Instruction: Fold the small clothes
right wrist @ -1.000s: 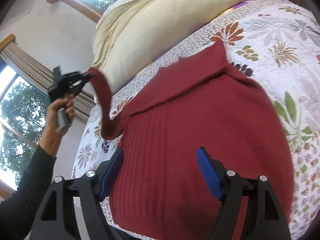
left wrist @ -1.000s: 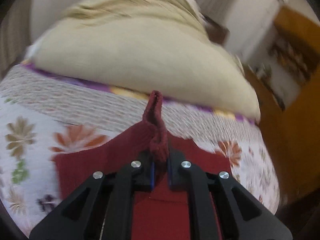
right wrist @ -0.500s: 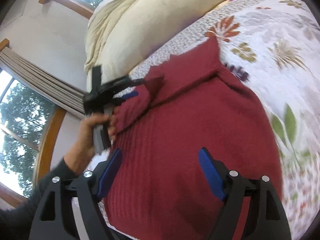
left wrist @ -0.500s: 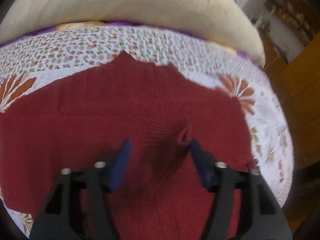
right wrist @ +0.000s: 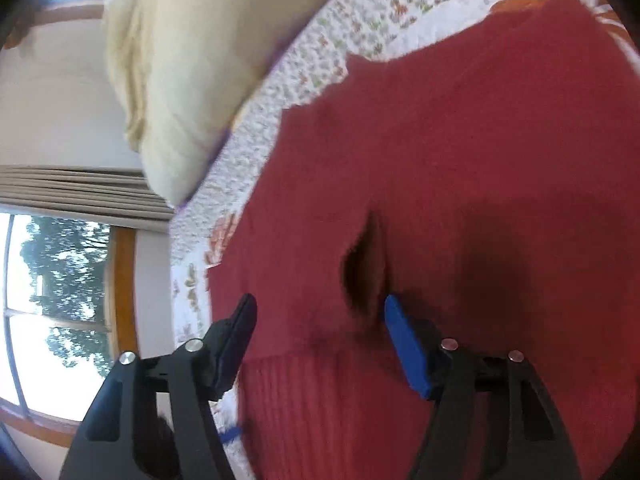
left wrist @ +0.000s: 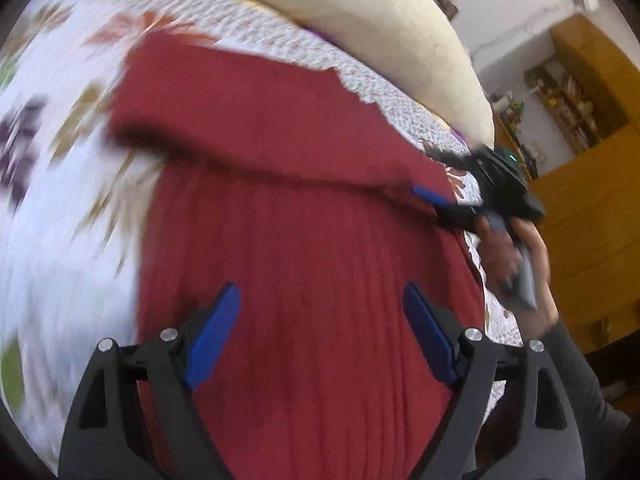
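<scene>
A dark red knit sweater (left wrist: 304,240) lies flat on the floral bedspread (left wrist: 60,184), one sleeve folded across its chest. My left gripper (left wrist: 320,288) hovers open over the ribbed body, nothing between its blue pads. At the sweater's right edge a hand (left wrist: 516,256) holds my right gripper (left wrist: 440,204). In the right wrist view the sweater (right wrist: 460,152) fills the frame. The folded sleeve's cuff opening (right wrist: 362,268) lies just ahead of my right gripper (right wrist: 320,300), which is open, its right pad beside the cuff.
A large cream pillow (left wrist: 380,20) lies along the head of the bed, behind the sweater. A wooden cupboard (left wrist: 592,184) stands to the right of the bed. A window (right wrist: 52,300) and curtain (right wrist: 76,192) are on the other side.
My left gripper let go of the raised sleeve cuff, which dropped onto the chest, then drew back over the ribbed body. My right gripper moved forward up to the cuff.
</scene>
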The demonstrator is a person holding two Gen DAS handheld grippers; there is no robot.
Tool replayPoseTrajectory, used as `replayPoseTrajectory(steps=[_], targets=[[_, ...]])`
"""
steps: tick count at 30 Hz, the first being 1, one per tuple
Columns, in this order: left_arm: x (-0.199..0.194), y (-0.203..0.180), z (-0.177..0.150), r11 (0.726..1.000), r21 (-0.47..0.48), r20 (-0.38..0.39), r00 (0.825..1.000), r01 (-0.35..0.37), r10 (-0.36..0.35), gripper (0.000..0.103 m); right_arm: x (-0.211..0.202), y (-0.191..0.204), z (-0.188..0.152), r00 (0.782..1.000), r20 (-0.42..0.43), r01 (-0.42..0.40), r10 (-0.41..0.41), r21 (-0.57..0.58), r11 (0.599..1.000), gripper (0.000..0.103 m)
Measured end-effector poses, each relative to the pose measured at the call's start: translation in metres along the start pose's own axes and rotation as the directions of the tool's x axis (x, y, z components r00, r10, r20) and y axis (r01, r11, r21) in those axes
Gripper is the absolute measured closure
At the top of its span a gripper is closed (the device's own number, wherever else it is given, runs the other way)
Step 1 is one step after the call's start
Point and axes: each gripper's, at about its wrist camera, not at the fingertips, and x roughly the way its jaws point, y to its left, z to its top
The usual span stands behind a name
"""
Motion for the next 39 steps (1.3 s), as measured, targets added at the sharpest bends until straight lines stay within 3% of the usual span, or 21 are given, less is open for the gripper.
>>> replayPoseTrajectory(steps=[3,5,7,14,20,29,39], targets=[[-0.009,0.013,-0.014,0.999,-0.038,0.018,1.000,0.000,0.000,0.019,0.022,0.004,0.006,0.999,-0.041,-0.001,0.001,-0.002,1.000,0.055],[-0.008,0.019,-0.019,0.999,-0.053,0.007,1.000,0.001,0.000,0.019,0.025,0.009,0.009,0.999,-0.036,0.037,-0.038,-0.025,0.999,0.082],[-0.008,0.022,-0.019,0.998,-0.057,0.008,1.000,0.000,0.000,0.019,0.018,0.019,0.011,0.998,-0.013,0.055,-0.056,-0.055,0.997,0.091],[-0.003,0.024,-0.013,0.997,-0.072,0.008,1.000,0.006,-0.005,0.019,-0.079,0.076,0.025,0.987,0.156,0.079,-0.047,-0.210,0.974,0.093],[-0.006,0.026,-0.006,0.996,-0.089,0.022,1.000,0.016,-0.014,0.019,-0.144,0.043,0.037,0.961,0.254,0.151,-0.106,-0.167,0.974,0.093],[-0.019,0.014,0.030,0.998,-0.055,0.071,0.997,0.031,-0.027,0.019,-0.148,-0.040,0.044,0.957,0.228,0.192,-0.178,-0.042,0.980,0.093],[0.004,-0.010,0.093,0.999,0.005,0.092,0.995,0.044,-0.044,0.019,-0.132,-0.079,0.040,0.966,0.192,0.180,-0.174,-0.015,0.984,0.093]])
